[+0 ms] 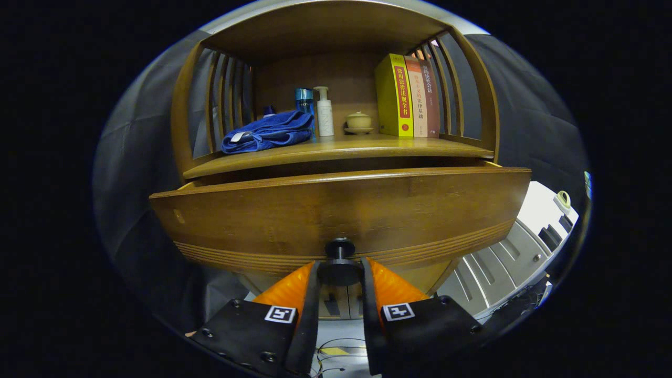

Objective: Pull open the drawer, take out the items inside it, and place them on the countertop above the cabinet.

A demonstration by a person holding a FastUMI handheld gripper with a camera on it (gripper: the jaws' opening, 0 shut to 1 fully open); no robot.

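Countertop (336, 148): towel (268, 132), bottles, cup, 3 books.

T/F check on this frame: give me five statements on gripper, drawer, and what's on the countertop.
1. The gripper has its fingers on either side of the drawer knob. True.
2. The drawer is fully closed. False: its front stands out from the cabinet, with a gap showing behind its top edge.
3. A folded blue towel lies on the countertop, left of the white pump bottle. True.
4. The books lie flat in a stack. False: they stand upright at the right end of the countertop.
5. The lidded cup sits in the drawer. False: it rests on the countertop between the pump bottle and the books.
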